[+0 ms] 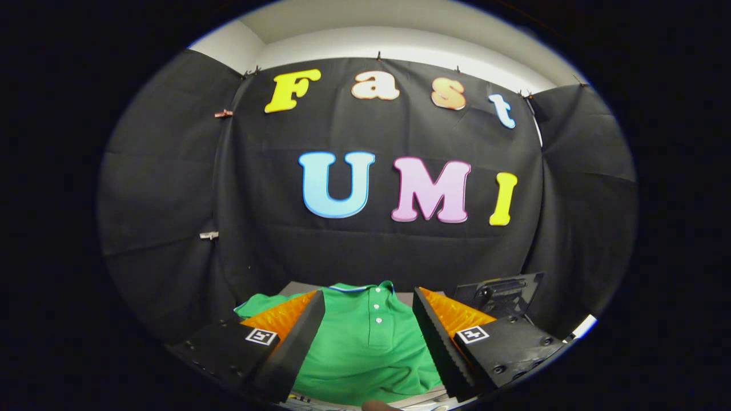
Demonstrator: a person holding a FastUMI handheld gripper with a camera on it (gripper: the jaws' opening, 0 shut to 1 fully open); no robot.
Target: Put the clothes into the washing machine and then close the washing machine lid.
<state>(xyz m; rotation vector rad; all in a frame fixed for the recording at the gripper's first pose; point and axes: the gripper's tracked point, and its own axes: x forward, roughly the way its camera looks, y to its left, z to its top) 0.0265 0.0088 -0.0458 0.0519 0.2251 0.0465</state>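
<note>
A green polo shirt (365, 342) with white buttons and a trimmed collar lies flat on the table, collar toward the booth wall. My gripper (368, 299) hangs above it, open, its two fingers spread wide over the shirt's chest with nothing between them. A dark part with a handle (502, 294), possibly the washing machine lid, stands up beyond the right finger; I cannot tell for sure what it is.
The grey table (297, 287) ends close to the black cloth wall behind the shirt. A pale edge (582, 328) shows to the right of the right finger. Something small and brownish (380, 406) sits at the near edge below the shirt.
</note>
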